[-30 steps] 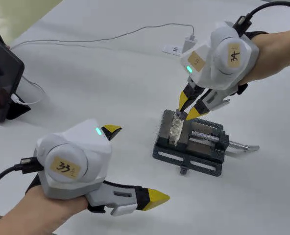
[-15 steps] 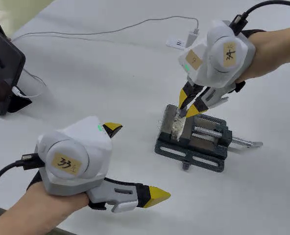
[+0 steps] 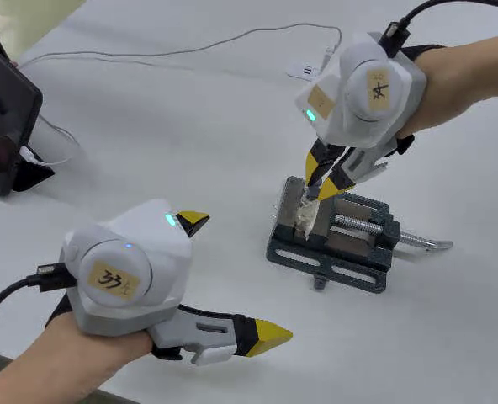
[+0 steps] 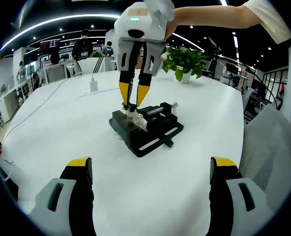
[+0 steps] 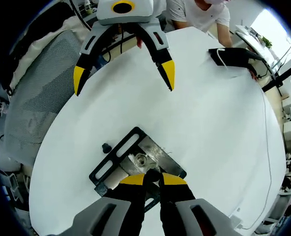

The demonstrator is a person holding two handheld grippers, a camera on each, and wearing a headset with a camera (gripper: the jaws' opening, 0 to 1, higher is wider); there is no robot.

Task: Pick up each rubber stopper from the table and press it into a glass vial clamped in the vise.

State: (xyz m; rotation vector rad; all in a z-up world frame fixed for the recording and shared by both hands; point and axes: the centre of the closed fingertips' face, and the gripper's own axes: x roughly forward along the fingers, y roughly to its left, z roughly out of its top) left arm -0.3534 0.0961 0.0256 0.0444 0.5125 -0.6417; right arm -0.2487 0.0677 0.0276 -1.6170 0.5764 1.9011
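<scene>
A black vise (image 3: 329, 252) stands on the white table and clamps a clear glass vial (image 3: 306, 220) upright. My right gripper (image 3: 320, 190) points down right over the vial's mouth, jaws nearly together on a small dark rubber stopper (image 5: 153, 175). Its own view has the vial (image 5: 142, 160) just ahead of the tips, in the vise (image 5: 117, 156). My left gripper (image 3: 232, 279) hovers low at the near left, open and holding nothing. From its view the right gripper (image 4: 132, 101) stands over the vial (image 4: 135, 118) and vise (image 4: 148, 130); my left gripper (image 4: 151, 165) frames them.
The vise's screw handle (image 3: 421, 244) sticks out to the right. A white power strip (image 3: 309, 72) with a thin cable lies at the far edge. A black device (image 3: 1, 126) stands at the left. Bare white table lies between the left gripper and the vise.
The right gripper has shifted a little left and down, bringing the stopper onto the vial's mouth. The left gripper has stayed put, open.
</scene>
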